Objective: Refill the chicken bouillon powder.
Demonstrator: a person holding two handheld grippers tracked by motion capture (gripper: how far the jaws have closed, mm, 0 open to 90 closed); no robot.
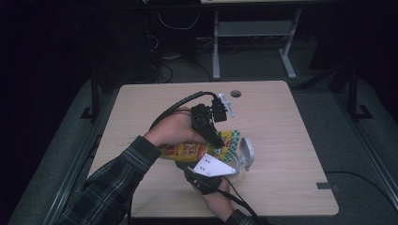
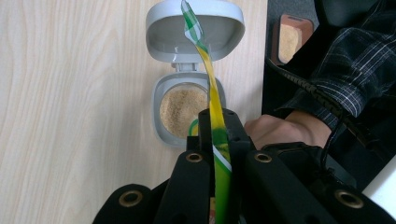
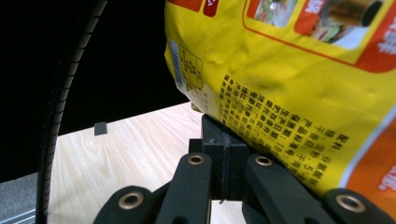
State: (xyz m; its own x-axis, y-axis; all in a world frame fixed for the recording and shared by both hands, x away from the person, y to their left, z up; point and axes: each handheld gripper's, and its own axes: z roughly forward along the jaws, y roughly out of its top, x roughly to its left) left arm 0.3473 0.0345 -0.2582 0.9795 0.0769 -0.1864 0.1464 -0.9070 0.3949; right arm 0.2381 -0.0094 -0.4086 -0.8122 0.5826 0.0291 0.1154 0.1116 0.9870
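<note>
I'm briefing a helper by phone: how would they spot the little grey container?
Start at the light wooden table. By its near edge, under the yellow bag, sits the grey container. Its hinged lid is flipped open, and it holds tan powder.

So the high view sits above the person's side of the table (image 1: 281,140), looking forward and down, far enough back to take in the whole top plus some floor behind. The left gripper view looks nearly straight down along its jaws, pretty close, onto the open container (image 2: 184,109) and the bag (image 2: 212,107) edge-on. The right gripper view is way closer and more level, jammed right against the bag (image 3: 289,93), with tabletop beyond. All three catch the bag and the wood; the high view and left gripper view share the container (image 1: 244,154).
</note>
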